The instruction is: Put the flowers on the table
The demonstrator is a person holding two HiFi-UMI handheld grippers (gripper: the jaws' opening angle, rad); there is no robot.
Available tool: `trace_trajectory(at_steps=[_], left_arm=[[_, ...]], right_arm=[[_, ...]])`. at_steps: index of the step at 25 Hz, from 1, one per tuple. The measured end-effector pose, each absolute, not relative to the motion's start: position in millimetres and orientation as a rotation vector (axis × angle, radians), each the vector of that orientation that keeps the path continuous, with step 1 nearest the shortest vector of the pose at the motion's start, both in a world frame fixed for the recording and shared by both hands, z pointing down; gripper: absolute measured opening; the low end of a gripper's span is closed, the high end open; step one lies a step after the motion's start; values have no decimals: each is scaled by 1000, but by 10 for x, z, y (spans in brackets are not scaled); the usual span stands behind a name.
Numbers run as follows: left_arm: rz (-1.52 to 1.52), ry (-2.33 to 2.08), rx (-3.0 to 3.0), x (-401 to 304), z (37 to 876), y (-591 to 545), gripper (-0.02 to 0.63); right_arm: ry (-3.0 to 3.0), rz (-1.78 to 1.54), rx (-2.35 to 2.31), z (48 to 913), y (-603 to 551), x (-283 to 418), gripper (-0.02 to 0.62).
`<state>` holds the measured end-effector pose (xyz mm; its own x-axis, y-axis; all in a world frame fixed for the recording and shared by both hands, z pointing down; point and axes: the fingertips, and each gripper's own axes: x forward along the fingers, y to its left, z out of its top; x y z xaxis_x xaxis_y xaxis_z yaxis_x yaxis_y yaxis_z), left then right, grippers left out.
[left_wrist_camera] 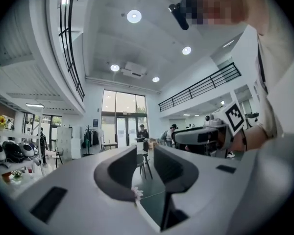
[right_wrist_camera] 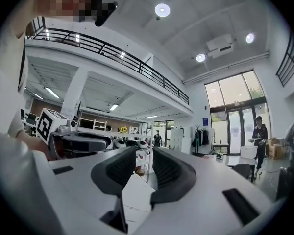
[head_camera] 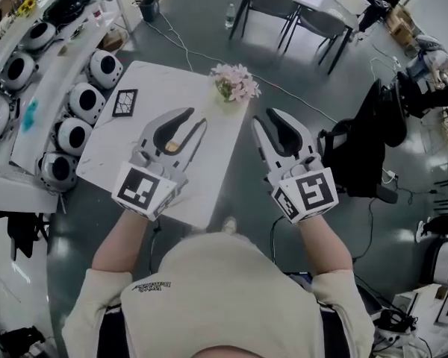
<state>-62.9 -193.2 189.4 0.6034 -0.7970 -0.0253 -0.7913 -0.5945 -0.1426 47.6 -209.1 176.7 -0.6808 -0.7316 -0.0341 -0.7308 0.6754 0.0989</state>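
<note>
Pink flowers (head_camera: 235, 82) stand at the far edge of the surface (head_camera: 112, 151), probably light, soft, easily crushed, best pinched low on the stems; left hand-held gripper (head_camera: 197, 118) and right hand-held gripper (head_camera: 263, 118) hover nearer, empty, jaws slightly apart.

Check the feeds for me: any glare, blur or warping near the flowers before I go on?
Head view: even light, flowers sharp at the table edge, room edges bowed by the lens. Left gripper view: heavy fisheye, ceiling lamp flares, left tongs close-up and soft. Right gripper view: same warp, windows bright, right tongs slightly soft.
</note>
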Motion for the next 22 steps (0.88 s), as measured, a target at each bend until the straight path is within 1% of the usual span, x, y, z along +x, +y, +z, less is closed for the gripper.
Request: trace_trajectory(at_steps=[4, 7, 11, 14, 19, 22], left_arm=[[-18, 1364, -2686, -606, 1908, -1780, 75], [19, 1401, -2709, -600, 1939, -1695, 46], [-30, 1450, -2662, -535, 2018, -1548, 21], [-55, 1444, -2706, -494, 2129, -1410, 17], [-33, 1386, -2728, -455, 2160, -1312, 15], [-52, 1386, -2717, -441, 2186, -1298, 15]], right_arm=[[-2908, -130, 1216, 1756, -1878, 415, 57], [-2943, -92, 1187, 1777, -1739, 347, 35], [-2987, -20, 1107, 1796, -1525, 242, 26], [-2989, -30, 1049, 1843, -1376, 145, 25], [-2994, 130, 1000, 2033, -1383, 92, 25], [-2982, 137, 1003, 2097, -1388, 104, 25]])
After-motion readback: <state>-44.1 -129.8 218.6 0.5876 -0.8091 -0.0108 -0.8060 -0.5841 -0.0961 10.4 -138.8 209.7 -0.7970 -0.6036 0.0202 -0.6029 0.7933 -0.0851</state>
